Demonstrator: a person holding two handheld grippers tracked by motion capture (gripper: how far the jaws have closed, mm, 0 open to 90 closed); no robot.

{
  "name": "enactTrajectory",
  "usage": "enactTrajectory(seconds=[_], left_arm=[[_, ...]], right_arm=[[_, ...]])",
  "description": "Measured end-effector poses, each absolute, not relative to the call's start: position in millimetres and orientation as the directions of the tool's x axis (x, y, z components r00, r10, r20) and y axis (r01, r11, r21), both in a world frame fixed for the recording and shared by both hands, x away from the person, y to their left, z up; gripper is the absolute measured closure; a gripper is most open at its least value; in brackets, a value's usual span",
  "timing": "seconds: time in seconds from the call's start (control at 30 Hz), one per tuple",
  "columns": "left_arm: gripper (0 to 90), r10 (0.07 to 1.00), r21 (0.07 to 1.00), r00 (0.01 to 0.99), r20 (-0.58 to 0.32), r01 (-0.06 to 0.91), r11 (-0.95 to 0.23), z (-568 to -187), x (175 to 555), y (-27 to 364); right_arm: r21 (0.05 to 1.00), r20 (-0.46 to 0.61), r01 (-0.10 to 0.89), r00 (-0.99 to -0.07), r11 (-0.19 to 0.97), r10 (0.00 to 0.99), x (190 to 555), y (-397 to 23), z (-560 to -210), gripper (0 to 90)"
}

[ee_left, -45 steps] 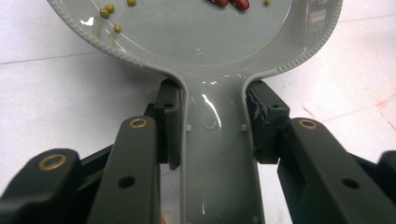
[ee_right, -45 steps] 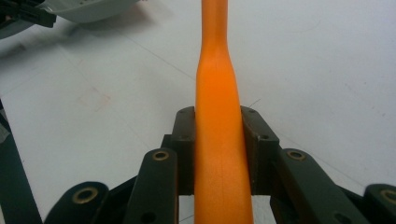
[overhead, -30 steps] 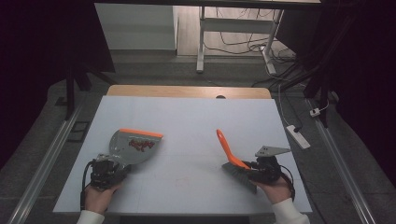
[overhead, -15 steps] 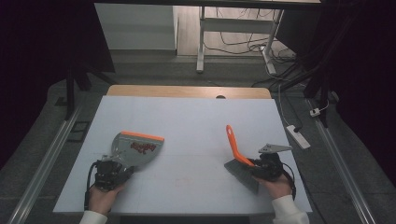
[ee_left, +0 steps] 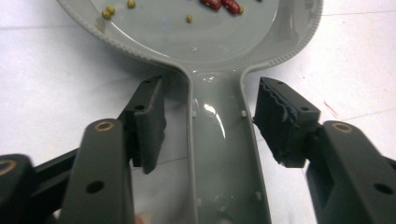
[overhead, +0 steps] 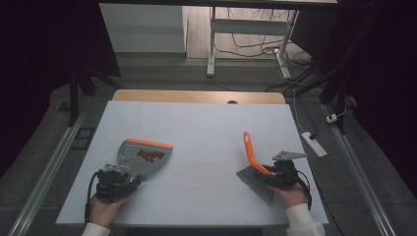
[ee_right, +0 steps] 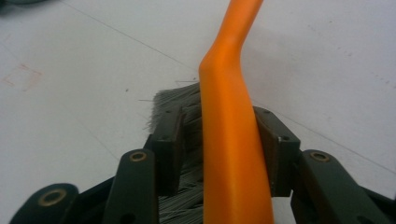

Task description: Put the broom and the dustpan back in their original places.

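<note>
A grey dustpan [overhead: 145, 156] with an orange lip lies on the white table [overhead: 206, 123] at the front left, holding red and yellow beans [ee_left: 219, 3]. My left gripper [overhead: 129, 177] straddles its handle [ee_left: 224, 154]. Its jaws have just been opening, and both pads [ee_left: 152, 121] stand clear of the handle. At the front right a brush [overhead: 251, 153] with an orange handle [ee_right: 231, 140] rests its grey bristles [ee_right: 180, 102] on the table. My right gripper [overhead: 268, 173] has also just been opening, with the handle loose between its jaws.
The table's wooden far edge [overhead: 196, 96] has a small dark hole. A white power strip [overhead: 312, 143] lies on the floor to the right, and a desk frame with cables [overhead: 246, 44] stands beyond the table.
Both grippers have opened and let go: the left of the dustpan handle, the right of the brush handle. The brush has shifted slightly right and settled lower on the table.
</note>
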State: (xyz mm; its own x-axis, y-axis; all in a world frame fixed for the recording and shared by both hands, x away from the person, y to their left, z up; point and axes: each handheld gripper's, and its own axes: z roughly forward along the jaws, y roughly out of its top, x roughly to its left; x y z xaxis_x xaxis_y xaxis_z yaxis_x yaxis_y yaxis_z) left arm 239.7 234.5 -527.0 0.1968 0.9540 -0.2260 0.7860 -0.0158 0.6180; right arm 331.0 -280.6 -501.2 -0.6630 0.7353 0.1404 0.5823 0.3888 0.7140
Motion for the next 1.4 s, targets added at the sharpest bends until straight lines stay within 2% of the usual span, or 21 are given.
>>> enactTrajectory(seconds=[0.43, 0.53, 0.6, 1.0, 1.4], left_arm=[[29.5, 0.956, 0.665, 0.234, -0.176, 0.744, -0.06, -515.5, 231.9, 243.6], [28.5, 0.954, 0.669, 0.241, -0.176, 0.741, -0.064, -513.5, 231.5, 244.7], [27.7, 0.948, 0.676, 0.261, -0.184, 0.734, -0.071, -512.1, 231.1, 245.0], [27.0, 0.936, 0.702, 0.309, -0.168, 0.704, -0.106, -502.6, 228.4, 245.9], [27.1, 0.892, 0.725, 0.421, -0.164, 0.664, -0.18, -496.0, 235.9, 235.9]], right_arm=[[0.695, 0.107, 0.595, -0.64, 0.403, 0.761, 335.9, -280.6, -506.0, 48.1], [0.69, 0.094, 0.596, -0.636, 0.41, 0.766, 337.5, -280.3, -506.8, 46.0], [0.684, 0.02, 0.573, -0.632, 0.45, 0.775, 336.9, -278.4, -506.2, 45.6], [0.722, -0.007, 0.524, -0.648, 0.452, 0.762, 331.6, -276.0, -500.3, 45.3], [0.749, -0.04, 0.423, -0.74, 0.51, 0.672, 323.4, -265.5, -496.1, 46.0]])
